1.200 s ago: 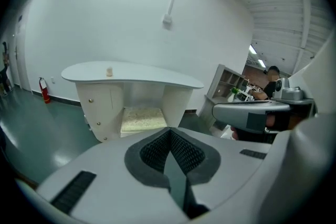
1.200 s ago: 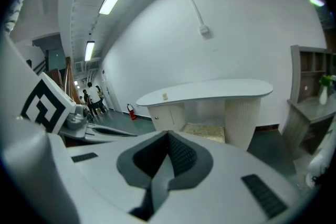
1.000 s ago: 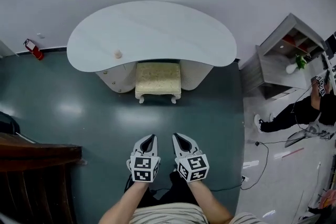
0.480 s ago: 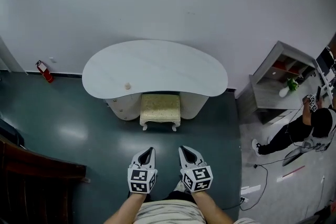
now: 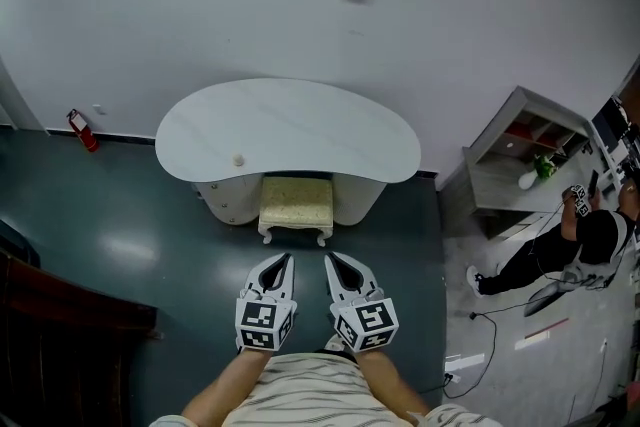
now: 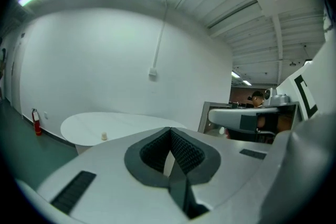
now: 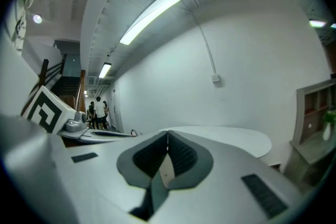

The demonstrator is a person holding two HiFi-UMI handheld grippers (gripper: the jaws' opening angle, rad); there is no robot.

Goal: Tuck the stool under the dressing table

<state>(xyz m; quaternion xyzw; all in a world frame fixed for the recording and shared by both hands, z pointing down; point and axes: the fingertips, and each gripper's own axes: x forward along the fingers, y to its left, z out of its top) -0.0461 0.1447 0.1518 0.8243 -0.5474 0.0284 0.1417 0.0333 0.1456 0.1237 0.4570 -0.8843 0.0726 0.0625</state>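
A cream cushioned stool (image 5: pixel 295 205) with white legs sits partly under the front of the white kidney-shaped dressing table (image 5: pixel 288 129), which stands against the white wall. My left gripper (image 5: pixel 285 259) and right gripper (image 5: pixel 331 259) hang side by side in front of me, well short of the stool, both shut with nothing between the jaws. In the left gripper view the table top (image 6: pixel 105 126) shows beyond the closed jaws. The right gripper view also shows the table top (image 7: pixel 226 139) past its closed jaws.
A small pale object (image 5: pixel 238 159) rests on the table top. A red fire extinguisher (image 5: pixel 82 130) stands at the wall's foot on the left. A grey shelf unit (image 5: pixel 520 160) and a seated person (image 5: pixel 575 250) are at right. Dark wooden furniture (image 5: pixel 50 315) is at left.
Both grippers have risen together and stayed shut. The view has pulled back, so the table and stool look smaller and more wall shows. The stool has not moved.
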